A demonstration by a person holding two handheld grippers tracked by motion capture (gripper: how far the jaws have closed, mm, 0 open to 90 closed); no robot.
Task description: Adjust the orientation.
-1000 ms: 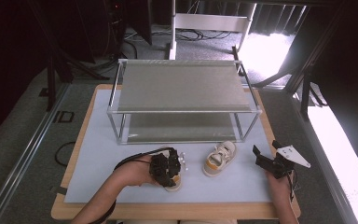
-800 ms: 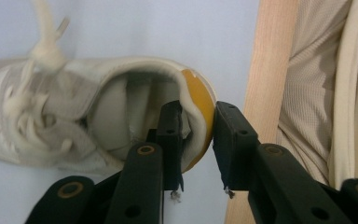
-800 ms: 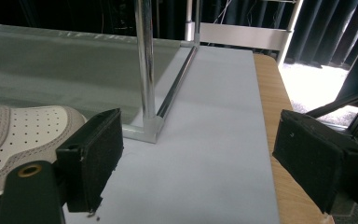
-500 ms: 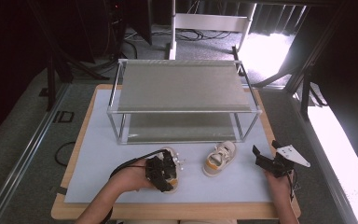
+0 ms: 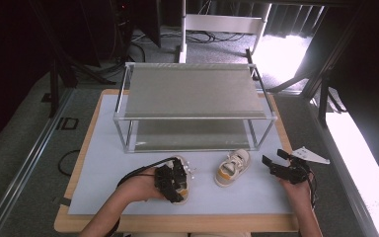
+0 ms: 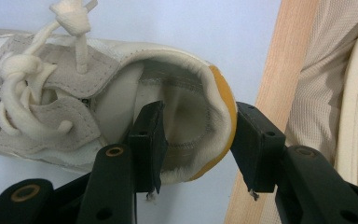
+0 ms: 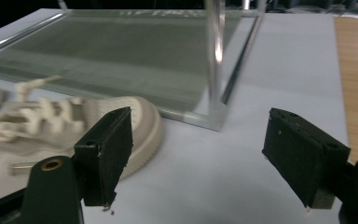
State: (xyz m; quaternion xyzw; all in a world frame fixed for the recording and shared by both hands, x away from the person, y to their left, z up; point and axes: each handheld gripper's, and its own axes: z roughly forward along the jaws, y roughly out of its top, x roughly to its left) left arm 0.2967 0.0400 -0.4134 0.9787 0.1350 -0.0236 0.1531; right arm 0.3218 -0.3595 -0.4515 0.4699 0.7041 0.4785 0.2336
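Gripper [image 6: 193,142] astride shoe [image 6: 93,100] heel — unclosed

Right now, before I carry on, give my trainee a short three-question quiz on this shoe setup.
1. True or false: the left gripper has one jaw inside the left shoe heel opening.
2. Where does the right shoe sit? A) top shelf B) on the mat in front of the rack C) lower shelf
3. Fill in: the right gripper is ____.

Key: 1 true; 2 B; 3 open
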